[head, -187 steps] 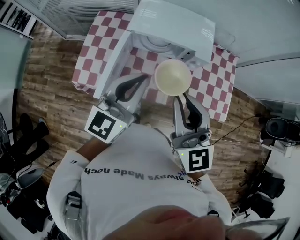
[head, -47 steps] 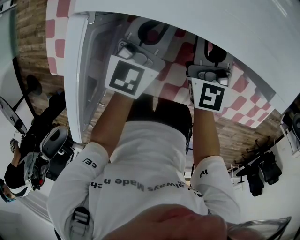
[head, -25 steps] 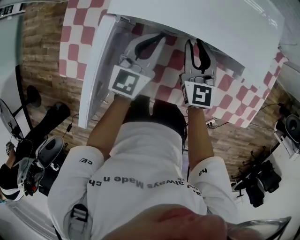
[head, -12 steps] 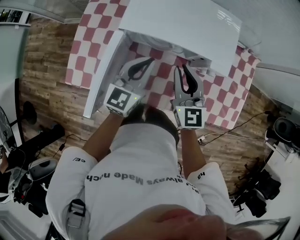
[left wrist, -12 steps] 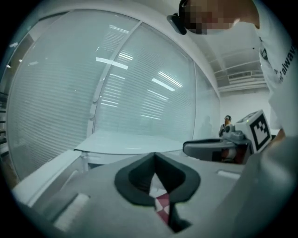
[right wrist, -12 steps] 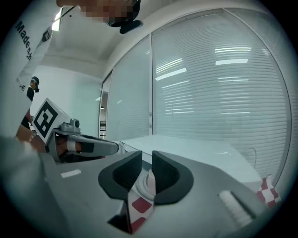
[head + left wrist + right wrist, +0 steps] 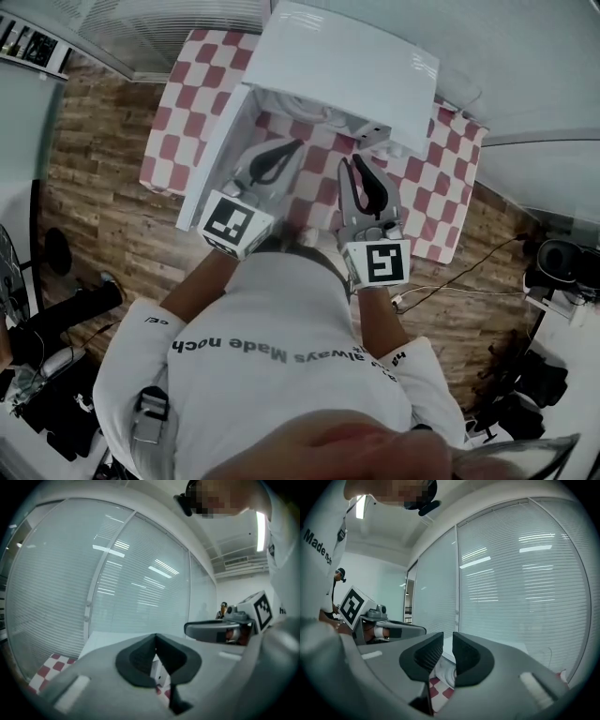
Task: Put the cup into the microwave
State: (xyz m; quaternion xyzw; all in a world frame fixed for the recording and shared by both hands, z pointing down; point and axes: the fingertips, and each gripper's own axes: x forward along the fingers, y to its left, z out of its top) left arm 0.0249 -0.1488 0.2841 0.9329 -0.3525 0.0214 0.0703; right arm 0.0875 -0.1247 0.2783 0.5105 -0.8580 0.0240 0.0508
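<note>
The shirt [image 7: 272,375] reads "always Made noch". The cup [image 7: 305,105], a pale round shape, sits inside the open microwave [image 7: 347,66]. The left gripper's [image 7: 296,144] jaws touch, empty; the right gripper's [image 7: 350,161] are nearly together, empty.

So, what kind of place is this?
Probably an office or lab room, not a home kitchen: glass walls with blinds, a microwave on a checked table, and dark equipment on the floor.
</note>
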